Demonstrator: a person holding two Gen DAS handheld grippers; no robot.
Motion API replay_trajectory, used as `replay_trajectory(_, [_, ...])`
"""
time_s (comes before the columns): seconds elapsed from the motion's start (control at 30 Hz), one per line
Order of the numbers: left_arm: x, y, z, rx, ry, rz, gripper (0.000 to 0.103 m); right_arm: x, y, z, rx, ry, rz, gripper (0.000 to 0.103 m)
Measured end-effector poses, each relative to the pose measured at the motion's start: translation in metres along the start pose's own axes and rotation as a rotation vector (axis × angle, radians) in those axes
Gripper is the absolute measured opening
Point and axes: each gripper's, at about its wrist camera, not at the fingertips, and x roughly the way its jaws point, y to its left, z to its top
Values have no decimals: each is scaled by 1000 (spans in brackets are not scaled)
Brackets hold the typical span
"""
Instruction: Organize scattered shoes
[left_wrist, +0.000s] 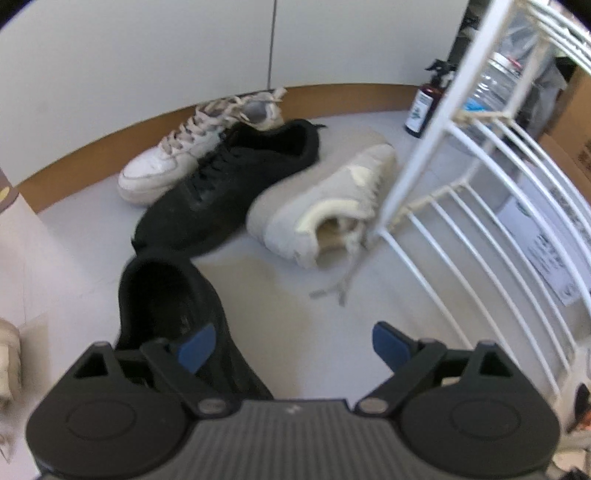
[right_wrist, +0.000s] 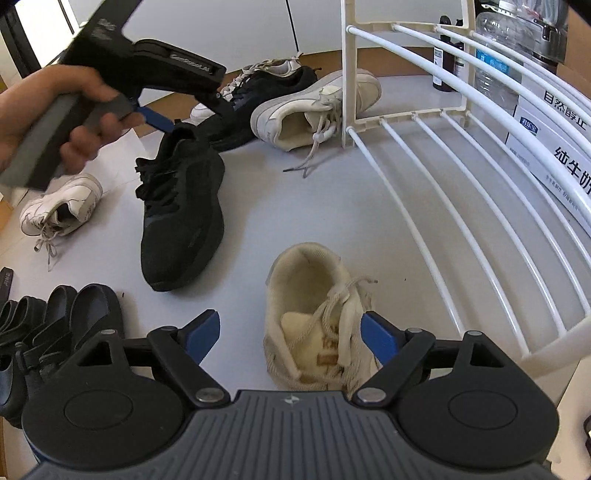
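Observation:
Shoes lie scattered on the pale floor. In the left wrist view my left gripper (left_wrist: 291, 347) is open over the heel of a black sneaker (left_wrist: 173, 295), its left pad above the shoe's side. Beyond lie a second black sneaker (left_wrist: 229, 184), a white sneaker (left_wrist: 173, 158) and a cream sneaker (left_wrist: 325, 206) on its side. In the right wrist view my right gripper (right_wrist: 291, 336) is open with another cream sneaker (right_wrist: 317, 317) on the floor between its fingers, and the pads do not press it. A hand holds the left gripper, whose blue finger (right_wrist: 155, 120) hangs above the black sneaker (right_wrist: 181, 214).
A white wire shoe rack (right_wrist: 461, 221) stands at the right with bare shelves. Behind it are a printed box (right_wrist: 554, 147), a water bottle (right_wrist: 495, 55) and a dark spray bottle (left_wrist: 421, 107). A small white sneaker (right_wrist: 62, 206) and several black sandals (right_wrist: 55, 321) lie at the left.

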Motion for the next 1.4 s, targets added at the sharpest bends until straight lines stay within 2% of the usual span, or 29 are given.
replay_trajectory(0.23, [26, -2, 25, 64, -45, 34, 94, 6, 1, 3, -26, 17, -6, 88])
replay_trajectory(0.33, [39, 2, 30, 12, -61, 62, 95, 8, 0, 3, -41, 28, -2, 88])
replay_trajectory(0.37, [46, 7, 31, -27, -64, 46, 95, 9, 0, 3, -49, 34, 0, 88])
replay_trajectory(0.47, [57, 8, 34, -31, -53, 25, 95, 9, -2, 4, -69, 45, 1, 88])
replay_trajectory(0.7, [74, -4, 49, 53, -45, 57, 96, 11, -17, 10, -17, 38, -3, 88])
replay_trajectory(0.97, [96, -17, 71, 159, -68, 115, 96, 23, -21, 11, -19, 58, 2, 88])
replay_trajectory(1.17, [105, -15, 81, 216, -68, 126, 96, 32, -17, 21, -31, 54, 2, 88])
replay_trajectory(1.3, [110, 0, 84, 168, -75, 105, 96, 29, -15, 21, -30, 35, 15, 92])
replay_trajectory(1.4, [117, 10, 83, 156, -77, 110, 96, 37, -18, 14, -10, 74, 22, 92])
